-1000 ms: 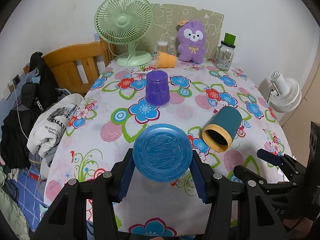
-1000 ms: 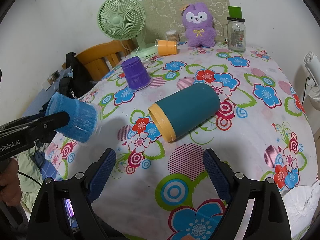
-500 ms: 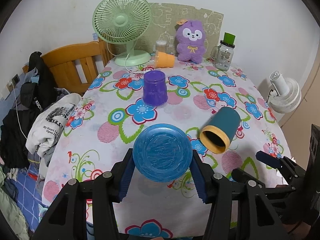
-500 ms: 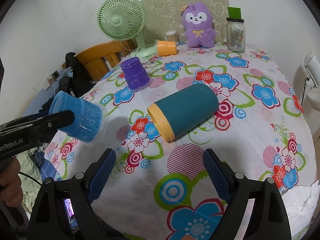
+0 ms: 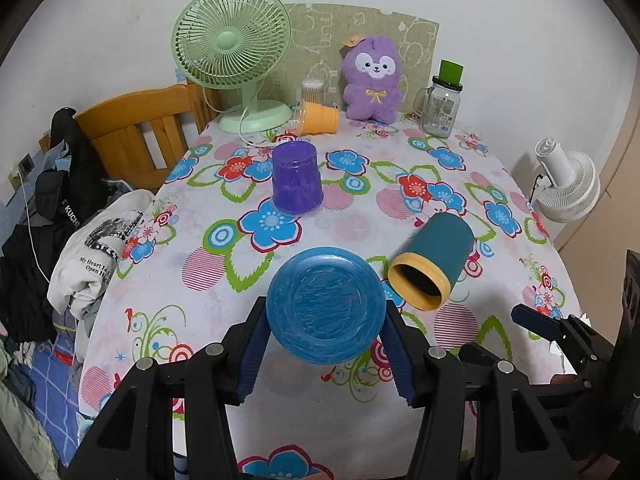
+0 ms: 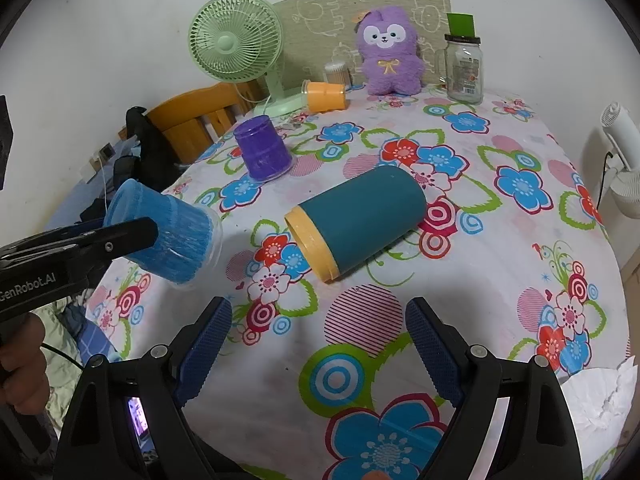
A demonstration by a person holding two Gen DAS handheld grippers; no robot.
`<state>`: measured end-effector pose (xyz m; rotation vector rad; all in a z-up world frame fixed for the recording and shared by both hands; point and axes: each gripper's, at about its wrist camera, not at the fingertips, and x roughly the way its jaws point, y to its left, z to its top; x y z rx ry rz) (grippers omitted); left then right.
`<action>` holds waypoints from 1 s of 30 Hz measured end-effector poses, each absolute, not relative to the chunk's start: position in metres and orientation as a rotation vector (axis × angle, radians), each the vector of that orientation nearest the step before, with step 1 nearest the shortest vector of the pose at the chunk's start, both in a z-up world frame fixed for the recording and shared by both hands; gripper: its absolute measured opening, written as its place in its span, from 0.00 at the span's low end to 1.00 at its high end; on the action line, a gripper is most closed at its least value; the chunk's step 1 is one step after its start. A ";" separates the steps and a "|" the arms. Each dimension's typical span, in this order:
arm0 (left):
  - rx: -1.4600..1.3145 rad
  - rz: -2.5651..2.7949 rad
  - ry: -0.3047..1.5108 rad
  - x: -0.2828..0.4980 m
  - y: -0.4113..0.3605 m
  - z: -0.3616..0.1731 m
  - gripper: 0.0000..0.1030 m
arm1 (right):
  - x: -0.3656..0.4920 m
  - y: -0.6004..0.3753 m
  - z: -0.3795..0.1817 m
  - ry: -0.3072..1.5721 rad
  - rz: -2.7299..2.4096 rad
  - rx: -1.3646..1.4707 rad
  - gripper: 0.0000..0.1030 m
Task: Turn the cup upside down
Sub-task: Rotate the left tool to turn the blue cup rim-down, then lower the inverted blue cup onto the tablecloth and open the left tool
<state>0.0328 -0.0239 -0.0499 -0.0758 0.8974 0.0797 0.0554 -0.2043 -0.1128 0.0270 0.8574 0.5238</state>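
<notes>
Left wrist view. The left gripper [image 5: 325,344] clamps the blue cup [image 5: 325,305] between its blue pads, one on each side wall. The cup's flat base faces the lens, so the mouth points away and somewhat downward, toward the floral tablecloth [image 5: 224,236]. It hangs above the near part of the table, not touching it. Judged progress: lift done, the turn well along, set-down on the rim left. The purple cup [image 5: 297,179] stands mouth down mid-table, apparently finished. The teal cup [image 5: 433,263] lies on its side with its yellow rim toward the camera; the orange cup [image 5: 319,117] lies on its side near the green fan [image 5: 233,50]. Both seem to remain. Writing: the white shirt [image 5: 94,252] draped off the left edge reads "My Heart Is" and "Open", the rest cut off; the dark jacket [image 5: 68,184] shows "KUCHE". The glass jar [image 5: 440,103] carries a label too small to read.

Right wrist view. The right gripper [image 6: 318,344] is spread wide with nothing between the fingers, low over the near tablecloth [image 6: 500,272], with the teal cup [image 6: 356,226] lying just ahead. At left the blue cup [image 6: 162,232] shows in profile, tilted, its clear rim low and toward the table, base up and back, off the cloth. The left gripper's arm [image 6: 60,252] reads "GenRobot.AI". The jar [image 6: 464,76] label stays illegible.
</notes>
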 end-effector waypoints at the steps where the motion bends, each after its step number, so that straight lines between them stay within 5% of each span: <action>1: -0.077 0.080 0.899 0.034 -0.024 -0.051 0.55 | 0.056 -0.205 -0.113 0.858 0.523 0.027 0.88; 5: -0.091 0.075 0.907 0.038 -0.023 -0.053 0.56 | 0.056 -0.206 -0.114 0.863 0.519 0.028 0.88; 9: -0.096 0.081 0.900 0.040 -0.025 -0.054 0.74 | 0.056 -0.207 -0.114 0.864 0.514 0.028 0.88; 30: -0.121 0.102 0.864 0.031 -0.020 -0.051 0.75 | 0.052 -0.202 -0.100 0.812 0.502 0.030 0.88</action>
